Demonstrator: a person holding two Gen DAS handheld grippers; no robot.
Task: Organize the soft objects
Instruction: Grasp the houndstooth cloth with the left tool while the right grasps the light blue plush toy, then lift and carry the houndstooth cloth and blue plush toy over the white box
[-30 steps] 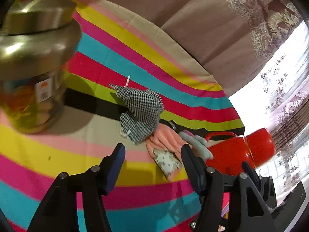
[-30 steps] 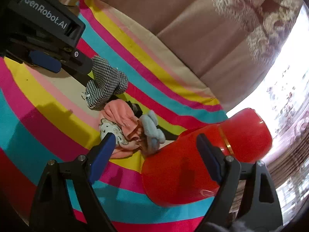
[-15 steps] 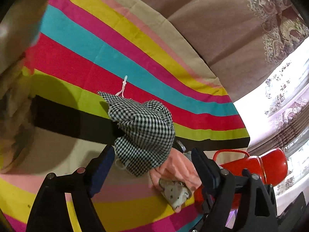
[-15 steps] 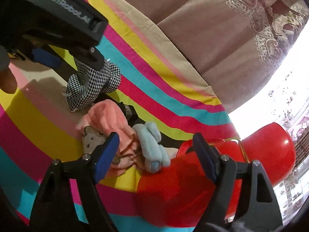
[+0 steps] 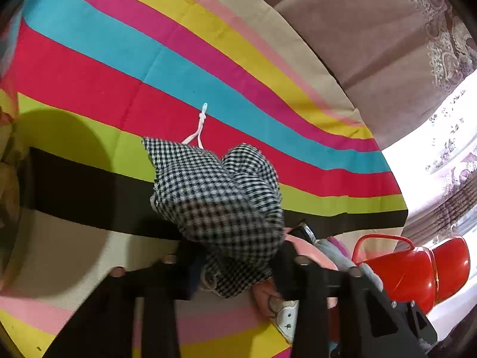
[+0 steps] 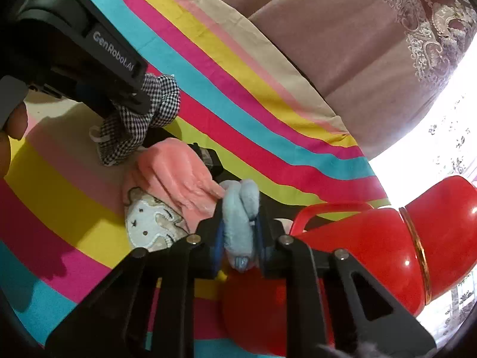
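My left claw (image 5: 235,265) has just closed on the checked cloth (image 5: 220,203); my right claw (image 6: 238,238) has just pinched the blue sock (image 6: 240,217). I should lift each slowly, so the pink cloth (image 6: 176,173) stays put.

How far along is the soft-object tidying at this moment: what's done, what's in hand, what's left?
Done: nothing looks sorted; the soft items lie bunched on the striped cloth beside the red flask.
In hand: both tools' jaws have just been closing. The left tool pinches the checked fabric piece; the right tool squeezes the light blue plush item.
Left: the pink garment lies ungripped, and no destination shows.
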